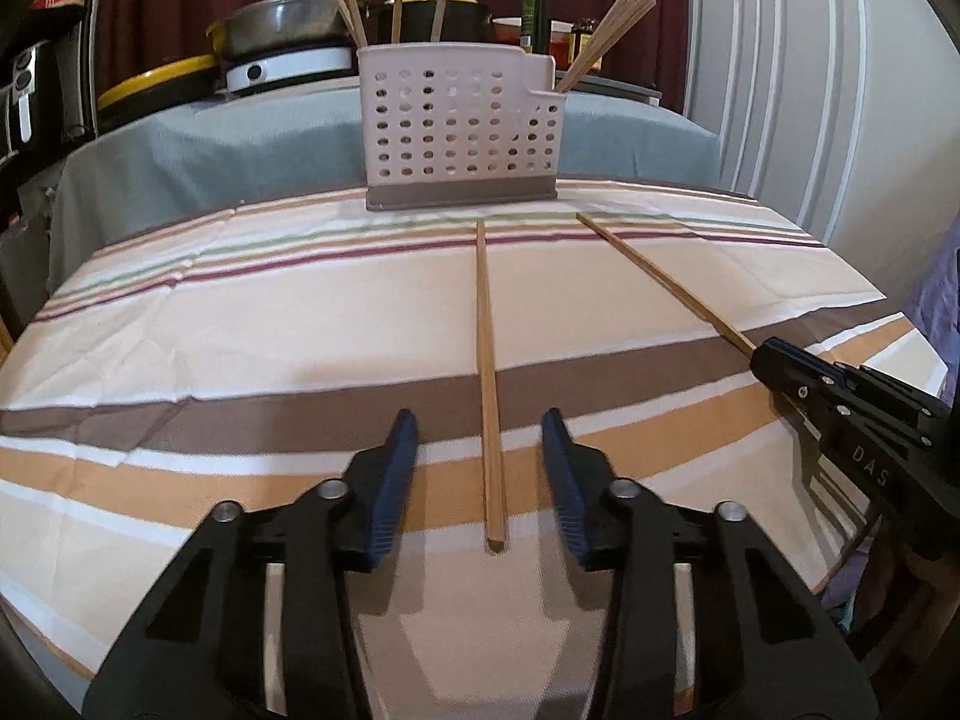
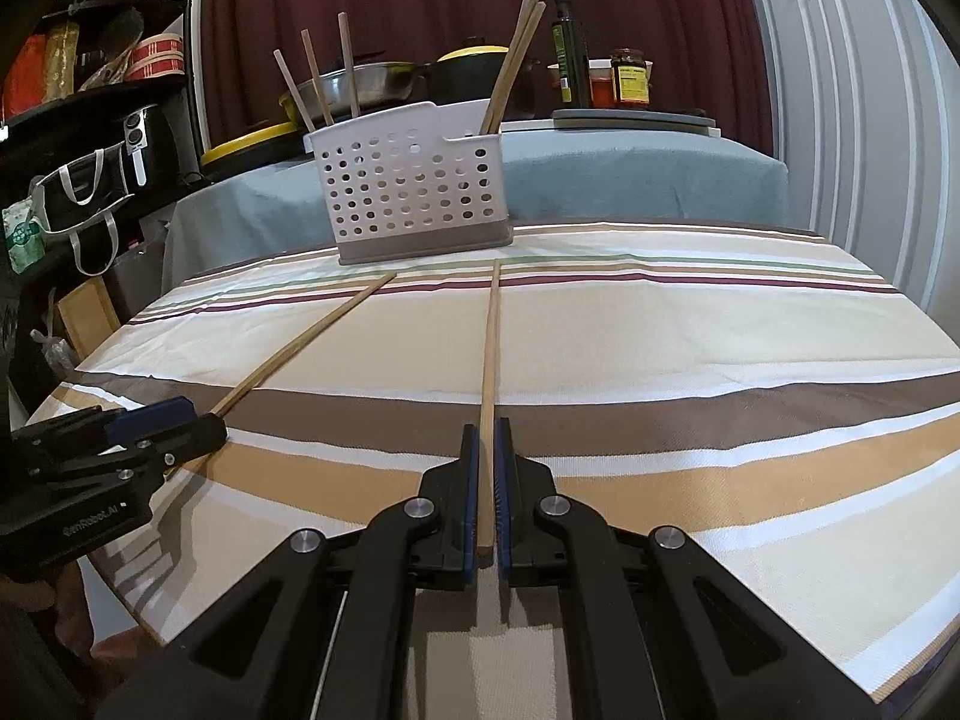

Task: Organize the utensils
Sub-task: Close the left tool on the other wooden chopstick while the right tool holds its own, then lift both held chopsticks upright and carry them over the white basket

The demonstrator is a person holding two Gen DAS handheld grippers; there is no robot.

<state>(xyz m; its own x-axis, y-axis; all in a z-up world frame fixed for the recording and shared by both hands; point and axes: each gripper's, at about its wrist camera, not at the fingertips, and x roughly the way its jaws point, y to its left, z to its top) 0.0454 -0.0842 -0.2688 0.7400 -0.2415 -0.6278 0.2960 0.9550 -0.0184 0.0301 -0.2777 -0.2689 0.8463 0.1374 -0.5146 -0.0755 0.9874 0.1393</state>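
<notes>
Room: dark red curtain [image 1: 618, 12] at the far side, white cupboard doors [image 1: 780, 60] at the right, black shelves [image 2: 90, 120] at the left.
Desk: covered by a striped cloth [image 1: 240, 330] in cream, brown, orange, green and maroon bands.
Far surface: a grey-blue cloth [image 2: 630, 174] carries pots [image 1: 288, 24], a dark oil bottle [image 2: 567, 48] and jars [image 2: 630, 78].
Utensil holder: a pale perforated caddy [image 1: 462, 126] with a darker base stands upright at the far edge of the striped cloth.
Caddy contents: several wooden chopsticks [image 2: 510, 66] lean out of its right compartment; a few more sticks [image 2: 318, 78] stand in the left part.
Left chopstick: one chopstick [image 1: 489, 372] lies flat on the cloth, pointing from the caddy toward the camera, its near end between the fingers of the left claw.
Left claw: the left claw [image 1: 480, 438] is spread wide, a blue pad on each side of the chopstick and neither pad touching it.
Right chopstick: a second chopstick [image 2: 489, 372] runs from near the caddy's base toward the near edge, well apart from the first at the near end.
Right claw: the right claw [image 2: 487, 438] is drawn narrow, its pads pressed on the near end of that second chopstick.
Claws together: side by side at the near edge of the desk, apart from each other.
</notes>
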